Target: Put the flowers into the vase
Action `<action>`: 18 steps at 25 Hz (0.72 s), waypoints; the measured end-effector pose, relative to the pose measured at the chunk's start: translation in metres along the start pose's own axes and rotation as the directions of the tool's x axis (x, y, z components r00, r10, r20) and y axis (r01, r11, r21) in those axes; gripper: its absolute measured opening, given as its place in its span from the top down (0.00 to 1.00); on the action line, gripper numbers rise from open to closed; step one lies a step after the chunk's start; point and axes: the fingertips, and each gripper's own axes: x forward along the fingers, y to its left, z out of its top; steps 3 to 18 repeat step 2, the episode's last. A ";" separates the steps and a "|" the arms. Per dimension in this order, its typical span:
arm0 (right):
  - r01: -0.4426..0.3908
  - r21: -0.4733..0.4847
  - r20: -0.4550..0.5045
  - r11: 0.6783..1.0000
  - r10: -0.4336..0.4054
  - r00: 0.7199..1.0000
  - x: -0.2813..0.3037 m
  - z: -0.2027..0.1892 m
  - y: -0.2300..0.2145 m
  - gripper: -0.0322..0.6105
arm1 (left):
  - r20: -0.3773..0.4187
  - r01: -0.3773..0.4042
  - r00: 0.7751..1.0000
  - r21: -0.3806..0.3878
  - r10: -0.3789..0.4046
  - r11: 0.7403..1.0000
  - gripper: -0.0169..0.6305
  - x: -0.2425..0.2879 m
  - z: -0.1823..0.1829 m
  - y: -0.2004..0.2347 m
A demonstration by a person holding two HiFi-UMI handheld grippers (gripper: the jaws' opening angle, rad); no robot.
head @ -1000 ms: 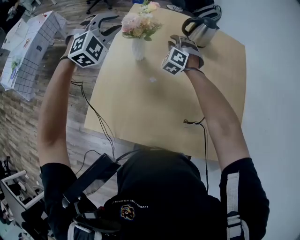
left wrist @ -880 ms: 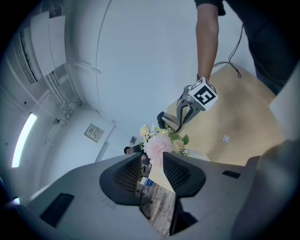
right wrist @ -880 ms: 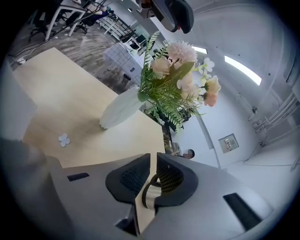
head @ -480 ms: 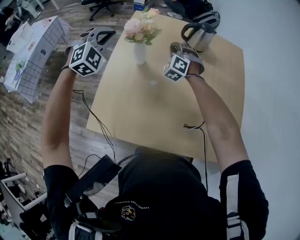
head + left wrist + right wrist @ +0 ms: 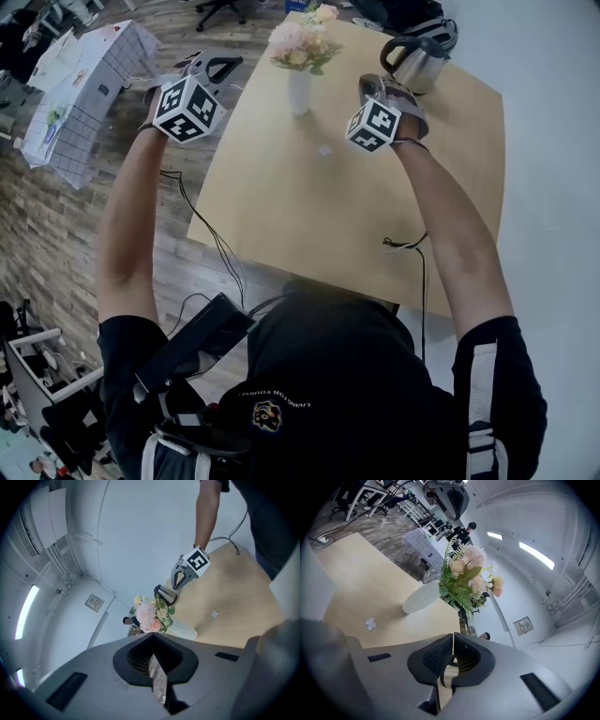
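- One pale wooden rectangular table point(image 5: 375, 234) stands on a plank floor and holds everything below.
- Two grey hand-held grippers come next, each with a cube of square markers. The left gripper point(image 5: 153, 652) is over the table's left edge, to the left of the vase. Its jaws are pressed together with nothing between them.
- The right gripper point(image 5: 453, 644) is above the tabletop to the right of the vase, near the kettle. Its jaws have just been closing and now meet on nothing. Neither gripper touches the vase.
- A shiny steel kettle with a black handle point(image 5: 417, 64) sits at the table's far right corner.
- A bunch of pink and cream flowers with green fern leaves point(image 5: 302, 47) is already in the vase, its heads fanning out above the rim.
- The slim white vase point(image 5: 299, 92) stands upright near the table's far edge (between the two grippers in the head view).
- A small white petal point(image 5: 325, 150) lies on bare wood near the vase.
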 end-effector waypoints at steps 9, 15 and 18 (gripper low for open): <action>0.005 -0.001 0.002 1.000 -0.005 1.000 -0.002 0.002 -0.003 0.92 | 0.000 -0.002 1.000 -0.002 0.002 1.000 0.97 -0.003 -0.001 -0.001; 0.005 -0.001 0.002 1.000 -0.005 1.000 -0.002 0.002 -0.003 0.92 | 0.000 -0.002 1.000 -0.002 0.002 1.000 0.97 -0.003 -0.001 -0.001; 0.005 -0.001 0.002 1.000 -0.005 1.000 -0.002 0.002 -0.003 0.92 | 0.000 -0.002 1.000 -0.002 0.002 1.000 0.97 -0.003 -0.001 -0.001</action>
